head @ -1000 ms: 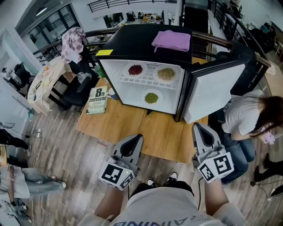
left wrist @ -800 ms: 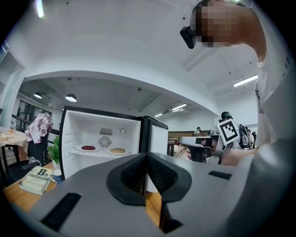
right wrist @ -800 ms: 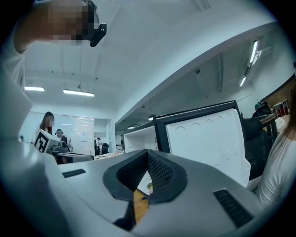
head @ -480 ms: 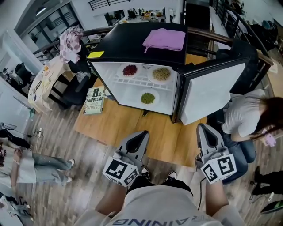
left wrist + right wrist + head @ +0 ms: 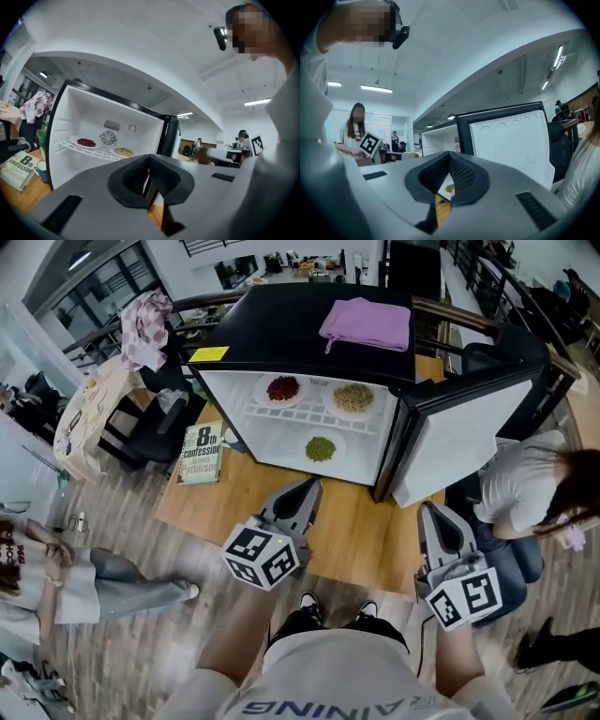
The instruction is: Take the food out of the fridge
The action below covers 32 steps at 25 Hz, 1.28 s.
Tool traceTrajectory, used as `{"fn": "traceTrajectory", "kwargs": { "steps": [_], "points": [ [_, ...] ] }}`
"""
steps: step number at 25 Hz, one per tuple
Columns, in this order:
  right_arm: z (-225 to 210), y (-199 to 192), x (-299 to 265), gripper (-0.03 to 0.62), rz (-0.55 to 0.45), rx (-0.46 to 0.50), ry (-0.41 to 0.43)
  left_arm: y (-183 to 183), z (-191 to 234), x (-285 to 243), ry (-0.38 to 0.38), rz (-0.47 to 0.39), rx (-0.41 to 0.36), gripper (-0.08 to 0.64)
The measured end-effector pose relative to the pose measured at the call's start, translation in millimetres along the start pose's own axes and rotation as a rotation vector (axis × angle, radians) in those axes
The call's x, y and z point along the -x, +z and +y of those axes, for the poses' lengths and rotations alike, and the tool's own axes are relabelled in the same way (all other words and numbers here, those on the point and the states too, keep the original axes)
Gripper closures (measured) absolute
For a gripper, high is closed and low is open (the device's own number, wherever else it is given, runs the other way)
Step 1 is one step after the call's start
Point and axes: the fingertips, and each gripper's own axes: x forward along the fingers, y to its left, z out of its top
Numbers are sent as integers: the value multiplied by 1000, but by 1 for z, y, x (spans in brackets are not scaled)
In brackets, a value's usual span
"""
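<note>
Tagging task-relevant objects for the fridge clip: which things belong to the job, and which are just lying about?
Job:
- black mini fridge, door open
- red food on a white plate
- beige food on a white plate
- green food on a white plate
- left hand-held gripper
- right hand-held gripper

Lying about:
- purple folded cloth on the fridge top
- paperback book on the wooden table

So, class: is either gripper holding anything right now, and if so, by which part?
Nothing is held. The left gripper and the right gripper both have their jaws shut and empty, in front of the open fridge.
</note>
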Motion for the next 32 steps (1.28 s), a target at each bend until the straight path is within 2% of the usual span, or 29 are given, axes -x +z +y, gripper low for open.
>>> {"fn": "traceTrajectory", "kwargs": {
  "steps": [3, 6, 13, 14, 17, 18, 22, 24, 28, 32],
  "points": [
    [0, -3, -5, 574, 9, 0, -4, 2, 14, -23, 3, 17, 36, 551],
    [1, -1, -9, 574, 8, 2, -4, -1, 26, -46, -5, 56, 106, 549],
    [13, 9, -31, 574, -1, 32, 32, -11, 57, -101, -38, 161, 366, 541],
    [15, 9, -34, 574, -2, 34, 36, -14, 58, -108, -59, 183, 399, 521],
    [18, 7, -42, 574, 5, 31, 42, -20, 58, -131, -137, 245, 532, 399],
    [19, 5, -44, 574, 11, 29, 45, -20, 59, -137, -143, 259, 580, 394],
    [22, 2, -46, 574, 25, 18, 60, -23, 68, -155, -92, 314, 807, 395],
    [23, 2, -45, 574, 24, 16, 68, -26, 70, -161, -70, 343, 891, 396],
    [26, -1, -50, 574, 12, 13, 79, -33, 81, -169, -45, 372, 989, 396],
    [23, -2, -48, 574, 6, 4, 79, -39, 88, -176, -7, 388, 1017, 395]
  ]
}}
